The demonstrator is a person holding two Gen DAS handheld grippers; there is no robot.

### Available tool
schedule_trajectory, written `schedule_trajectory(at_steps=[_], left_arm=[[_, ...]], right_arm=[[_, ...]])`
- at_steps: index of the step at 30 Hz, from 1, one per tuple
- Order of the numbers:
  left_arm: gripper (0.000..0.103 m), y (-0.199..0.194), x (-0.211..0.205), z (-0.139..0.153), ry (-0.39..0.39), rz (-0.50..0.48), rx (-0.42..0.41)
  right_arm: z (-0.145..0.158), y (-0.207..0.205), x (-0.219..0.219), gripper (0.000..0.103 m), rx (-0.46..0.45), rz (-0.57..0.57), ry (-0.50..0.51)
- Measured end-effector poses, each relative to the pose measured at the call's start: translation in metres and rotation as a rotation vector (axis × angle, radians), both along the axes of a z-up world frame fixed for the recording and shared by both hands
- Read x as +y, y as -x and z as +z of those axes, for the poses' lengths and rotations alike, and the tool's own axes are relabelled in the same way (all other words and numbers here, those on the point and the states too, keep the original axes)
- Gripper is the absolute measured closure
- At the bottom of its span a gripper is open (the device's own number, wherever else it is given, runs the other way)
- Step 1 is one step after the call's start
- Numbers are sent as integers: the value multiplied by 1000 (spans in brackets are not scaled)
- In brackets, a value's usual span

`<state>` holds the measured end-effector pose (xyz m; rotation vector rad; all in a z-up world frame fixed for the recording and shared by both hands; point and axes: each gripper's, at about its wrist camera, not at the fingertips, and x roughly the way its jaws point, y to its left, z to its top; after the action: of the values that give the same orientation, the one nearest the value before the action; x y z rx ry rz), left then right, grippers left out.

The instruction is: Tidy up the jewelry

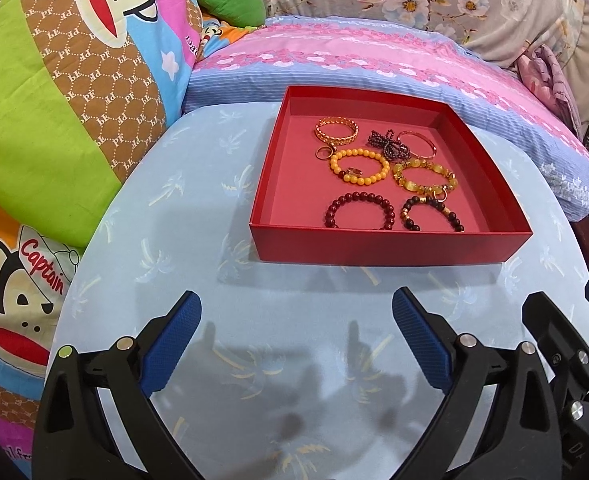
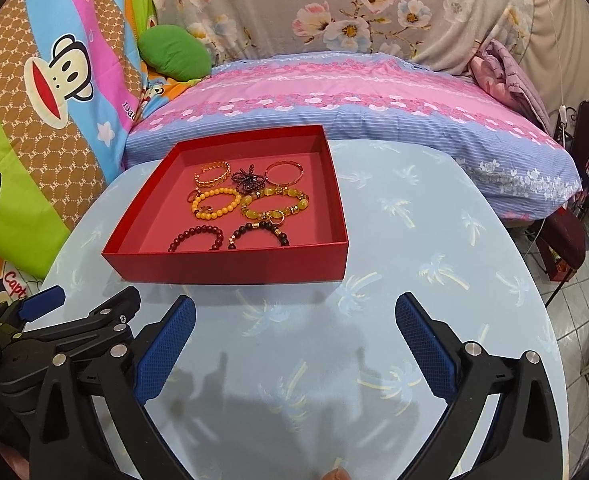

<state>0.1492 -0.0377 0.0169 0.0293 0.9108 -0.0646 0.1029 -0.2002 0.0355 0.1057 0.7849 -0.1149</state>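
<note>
Two tools hover nearest, the left tool (image 1: 296, 310) and right tool (image 2: 295, 316) both spread wide, gripping nothing, above the pale blue surface (image 2: 414, 240). Beyond sits a red box (image 1: 390, 246) holding bracelets (image 1: 360, 166) (beaded mostly) and rings.

A matt red cardboard box (image 1: 390, 246) holds glossy bead bracelets (image 1: 360, 166) and shiny gold metal bangles (image 1: 336, 130) on a smooth, reflective tabletop (image 1: 254, 360) (printed cloth beneath); the grippers' blue pads (image 1: 172, 344) look rough-textured, their black plastic arms matt.
</note>
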Motion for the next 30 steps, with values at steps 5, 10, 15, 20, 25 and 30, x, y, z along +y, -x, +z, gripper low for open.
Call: schedule_trajectory(at_steps=[5,10,15,20,25,30], left_arm=[[11,-1,0,-1,0,3,2],[11,-1,-1,0,-8,7,-3],[11,-1,0,-1,-14,14,-2],[11,-1,1,-2,-16,19,1],[11,-2,2,-3,-19,25,4],[11,-3,3,-2,-24,27,2]], right_arm=[[-1,-1,-1,6,1,-5,4],[-1,-1,-1,6,5,-21,2],[-3,-2,0,6,10,-21,5],[-4,-2,1,6,14,-21,4],[-6,-3,2,6,18,-23,2],[-6,-3,2,6,17,-23,0]])
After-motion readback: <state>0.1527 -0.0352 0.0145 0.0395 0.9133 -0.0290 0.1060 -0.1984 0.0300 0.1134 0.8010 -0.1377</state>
